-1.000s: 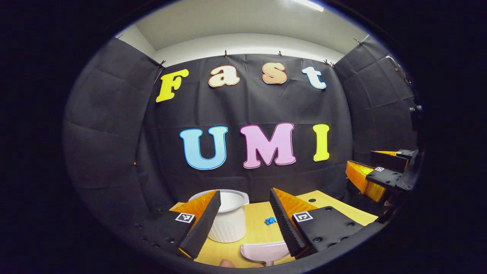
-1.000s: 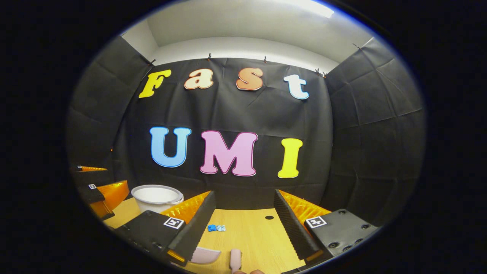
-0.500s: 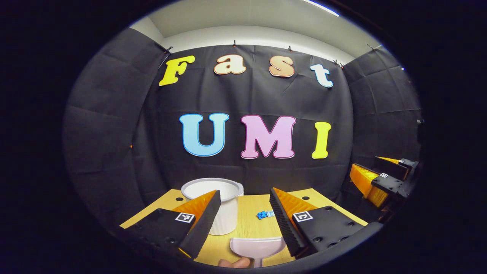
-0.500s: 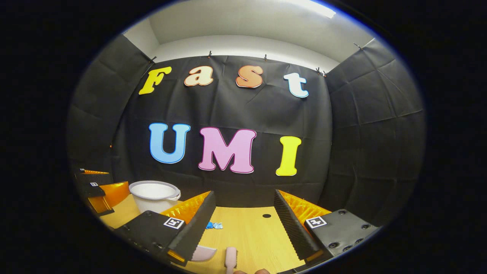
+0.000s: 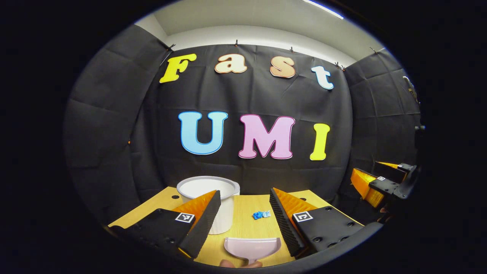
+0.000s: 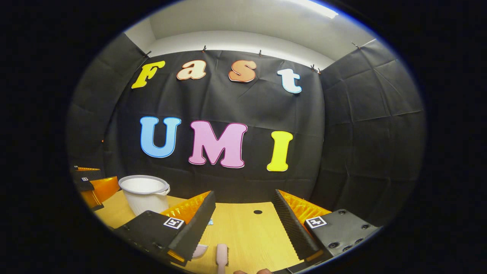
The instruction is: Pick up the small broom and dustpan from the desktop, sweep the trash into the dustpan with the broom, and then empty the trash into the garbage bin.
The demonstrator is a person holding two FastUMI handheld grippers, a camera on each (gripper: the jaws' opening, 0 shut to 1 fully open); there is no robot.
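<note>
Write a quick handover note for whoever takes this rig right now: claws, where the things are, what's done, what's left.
Left claw: open, holding nothing, above the near edge of the desktop, with the dustpan lying just below and ahead.
Right claw: open, holding nothing; the broom lies on the desk just under it.
Blue trash lies mid-desk, beyond the dustpan. The white garbage bin stands upright at the far left.
Done: nothing picked up yet.
Left: grasp broom and dustpan, sweep the trash in, tip it into the bin.
</note>
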